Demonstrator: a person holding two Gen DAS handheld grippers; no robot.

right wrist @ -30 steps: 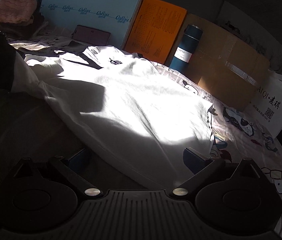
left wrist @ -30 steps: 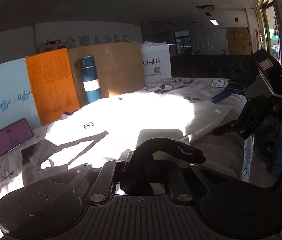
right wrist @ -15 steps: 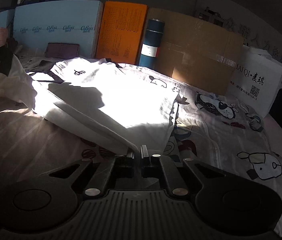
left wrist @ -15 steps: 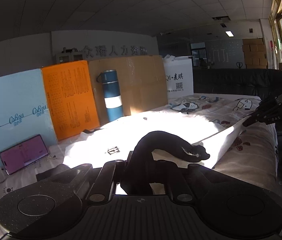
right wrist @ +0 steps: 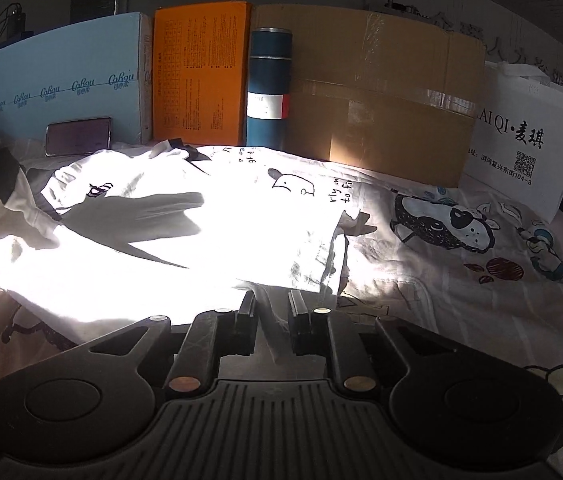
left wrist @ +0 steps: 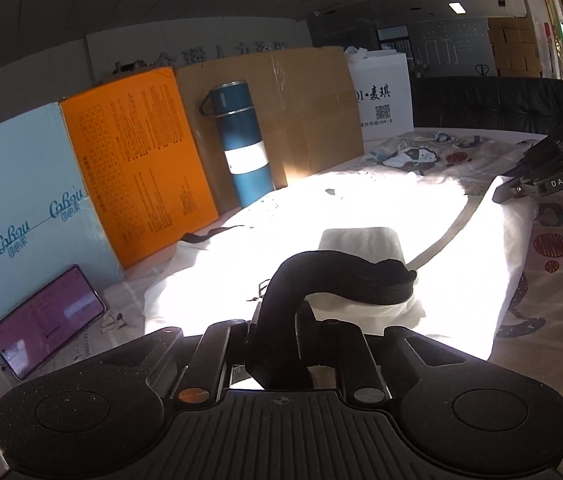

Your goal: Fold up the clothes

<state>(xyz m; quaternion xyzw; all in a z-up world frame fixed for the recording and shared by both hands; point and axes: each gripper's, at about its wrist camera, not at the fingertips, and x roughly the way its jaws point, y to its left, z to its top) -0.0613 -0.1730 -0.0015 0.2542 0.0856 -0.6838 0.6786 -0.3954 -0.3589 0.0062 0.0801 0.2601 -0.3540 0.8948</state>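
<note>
Left wrist view: the left tool (left wrist: 277, 344) sits low in the frame, pointing slightly down over a white T-shirt (left wrist: 321, 216) spread on a bed covered by a cartoon-print sheet (left wrist: 553, 264). A dark cuff or trim of the shirt (left wrist: 341, 276) loops up between its fingers. The jaws are narrow and opening, and it is hard to tell whether the pads still press the fabric, though the trim stands raised as if gripped, probably so that this edge could be carried over the shirt for a fold. At far right the right tool (left wrist: 501, 194) appears at the shirt's other edge, which drapes from its tip. Along the back stand a blue box (left wrist: 21, 184), an orange box (left wrist: 141, 160), a blue flask (left wrist: 241, 140), a cardboard box (left wrist: 301, 108) and a white bag (left wrist: 381, 96), with a phone (left wrist: 45, 320) leaning on the blue box.

Right wrist view: the right tool's jaws are partly apart and opening, with a fold of white shirt hem lying between them; the pads look clear of the cloth, which suggests the hem is being let go after being laid over. The shirt lies in bright sun across the middle of the bed, printed side up.
</note>
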